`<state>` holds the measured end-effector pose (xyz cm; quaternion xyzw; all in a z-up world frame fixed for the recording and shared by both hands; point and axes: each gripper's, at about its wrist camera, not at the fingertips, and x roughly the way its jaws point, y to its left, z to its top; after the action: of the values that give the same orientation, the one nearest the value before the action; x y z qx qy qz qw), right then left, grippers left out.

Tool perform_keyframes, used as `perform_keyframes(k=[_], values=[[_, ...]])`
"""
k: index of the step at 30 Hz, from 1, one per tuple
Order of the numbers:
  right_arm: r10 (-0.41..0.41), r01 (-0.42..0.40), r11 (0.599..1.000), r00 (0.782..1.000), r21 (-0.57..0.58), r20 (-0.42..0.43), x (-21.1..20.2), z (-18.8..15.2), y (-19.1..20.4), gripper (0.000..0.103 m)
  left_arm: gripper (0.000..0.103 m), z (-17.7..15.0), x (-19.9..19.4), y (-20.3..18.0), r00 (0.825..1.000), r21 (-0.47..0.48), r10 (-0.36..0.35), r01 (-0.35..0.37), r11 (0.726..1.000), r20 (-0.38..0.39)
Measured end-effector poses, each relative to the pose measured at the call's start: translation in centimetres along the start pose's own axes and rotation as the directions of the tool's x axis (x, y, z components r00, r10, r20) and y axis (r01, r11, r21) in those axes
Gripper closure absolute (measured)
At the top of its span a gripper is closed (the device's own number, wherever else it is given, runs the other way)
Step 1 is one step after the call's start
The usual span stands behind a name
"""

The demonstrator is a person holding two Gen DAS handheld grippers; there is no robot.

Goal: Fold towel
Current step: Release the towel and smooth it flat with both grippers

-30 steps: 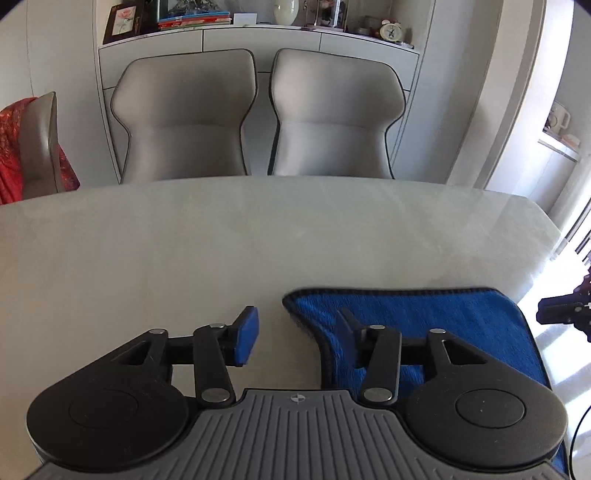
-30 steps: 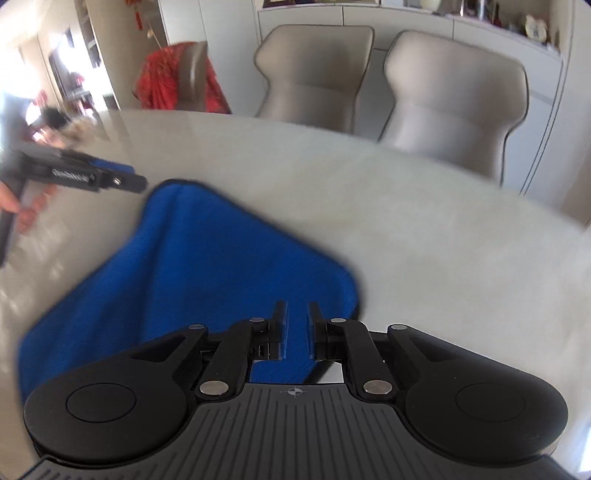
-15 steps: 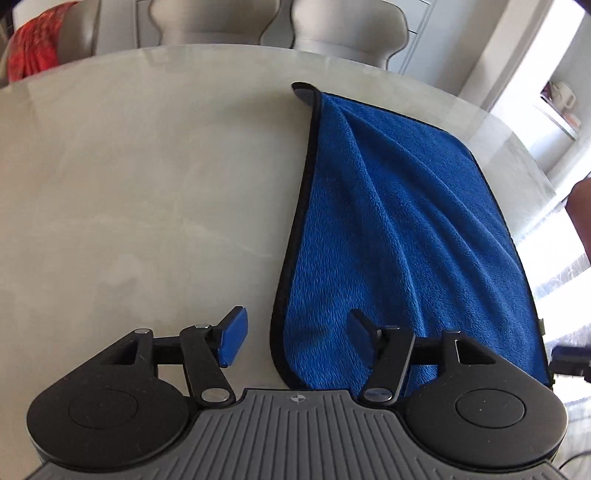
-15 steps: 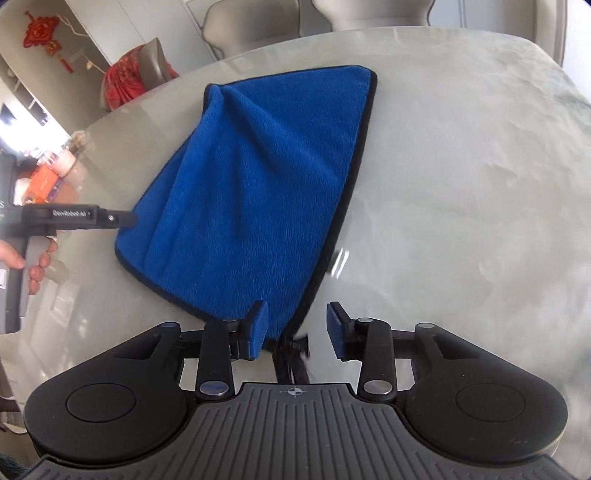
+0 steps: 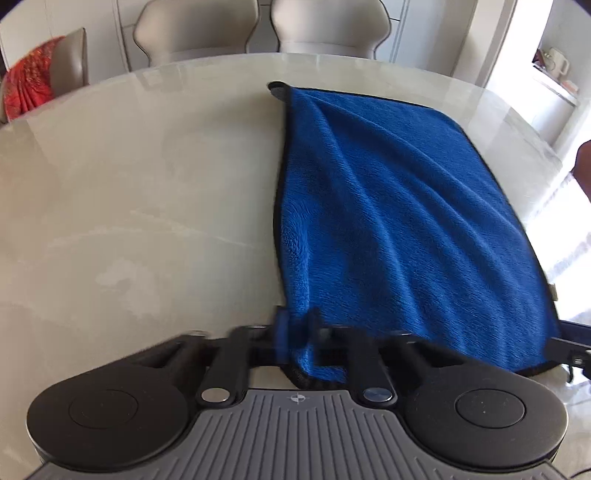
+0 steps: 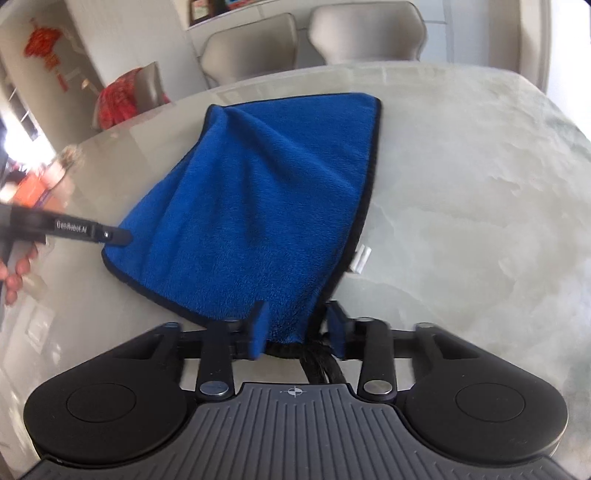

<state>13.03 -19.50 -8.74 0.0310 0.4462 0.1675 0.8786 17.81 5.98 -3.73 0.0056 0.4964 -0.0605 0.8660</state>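
A blue towel (image 5: 388, 206) with a dark hem lies on the pale marble table (image 5: 129, 184), its near edge raised. My left gripper (image 5: 297, 336) is shut on the towel's near left corner, cloth bunched between its blue pads. In the right wrist view the towel (image 6: 266, 192) stretches away from me. My right gripper (image 6: 297, 328) stands part open around the near right corner, the pads a little apart from the cloth. The left gripper's finger (image 6: 92, 232) shows at the towel's left corner. A white tag (image 6: 361, 258) sticks out at the right hem.
Two grey chairs (image 5: 266, 29) stand at the table's far side. A chair with a red cloth (image 5: 29, 81) is at the far left. The table's right edge (image 5: 546, 147) is near a bright window. A hand (image 6: 18, 269) holds the left gripper.
My left gripper has shut on the towel's near left corner. My right gripper's fingers now straddle the near right corner. The near edge has lifted off the table.
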Motion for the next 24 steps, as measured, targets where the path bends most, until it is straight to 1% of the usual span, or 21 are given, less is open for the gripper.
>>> perform_keyframes(k=[2, 4, 8, 13, 15, 16, 18, 20, 21, 22, 24], values=[[0.010, -0.010, 1.000, 1.000, -0.001, 0.010, -0.3, 0.2, -0.1, 0.092, 0.097, -0.6, -0.7, -0.2, 1.000, 0.012, 0.002, -0.003, 1.000, 0.009], [-0.002, 0.002, 1.000, 1.000, -0.003, 0.018, -0.8, 0.3, -0.5, 0.092, 0.097, -1.7, -2.3, -0.1, 1.000, 0.000, -0.002, 0.002, 1.000, 0.027], [0.006, -0.006, 1.000, 1.000, -0.008, 0.005, -2.0, 0.7, -1.3, 0.092, 0.097, -3.1, -4.1, 0.2, 0.999, -0.020, -0.032, 0.032, 0.999, 0.029], [0.021, -0.023, 0.999, 0.998, -0.049, -0.057, -2.8, 0.9, -1.8, 0.092, 0.097, -4.6, -5.4, -0.2, 0.999, -0.018, -0.048, 0.048, 0.999, 0.019], [0.023, -0.028, 0.998, 0.996, -0.063, -0.091, -3.0, 0.8, -2.1, 0.092, 0.095, -4.9, -5.2, -0.3, 0.999, -0.015, -0.046, 0.046, 0.999, 0.001], [0.019, -0.026, 0.997, 0.995, -0.069, -0.101, -3.1, 0.7, -2.1, 0.092, 0.093, -5.0, -5.1, -0.3, 0.999, -0.013, -0.040, 0.040, 0.999, -0.006], [0.014, -0.024, 0.996, 0.992, -0.081, -0.124, -3.3, 0.5, -2.3, 0.092, 0.091, -5.2, -4.7, -0.5, 0.999, 0.011, -0.008, 0.009, 1.000, -0.032], [0.023, -0.036, 0.996, 0.988, -0.083, -0.153, -3.4, 0.4, -2.5, 0.091, 0.087, -5.4, -4.6, -0.4, 0.999, 0.024, 0.006, -0.005, 1.000, -0.040], [0.038, -0.053, 0.995, 0.984, -0.083, -0.174, -3.4, 0.4, -2.7, 0.091, 0.086, -5.4, -4.6, -0.2, 0.999, 0.022, 0.006, -0.005, 1.000, -0.044], [0.035, -0.052, 0.995, 0.983, -0.088, -0.181, -3.4, 0.3, -2.8, 0.090, 0.085, -5.4, -4.7, 0.0, 0.999, 0.019, 0.005, -0.004, 1.000, -0.047], [0.012, -0.034, 0.994, 0.979, -0.107, -0.202, -3.4, 0.3, -2.9, 0.090, 0.080, -5.4, -4.7, 0.5, 0.998, 0.019, 0.008, -0.007, 1.000, -0.057]])
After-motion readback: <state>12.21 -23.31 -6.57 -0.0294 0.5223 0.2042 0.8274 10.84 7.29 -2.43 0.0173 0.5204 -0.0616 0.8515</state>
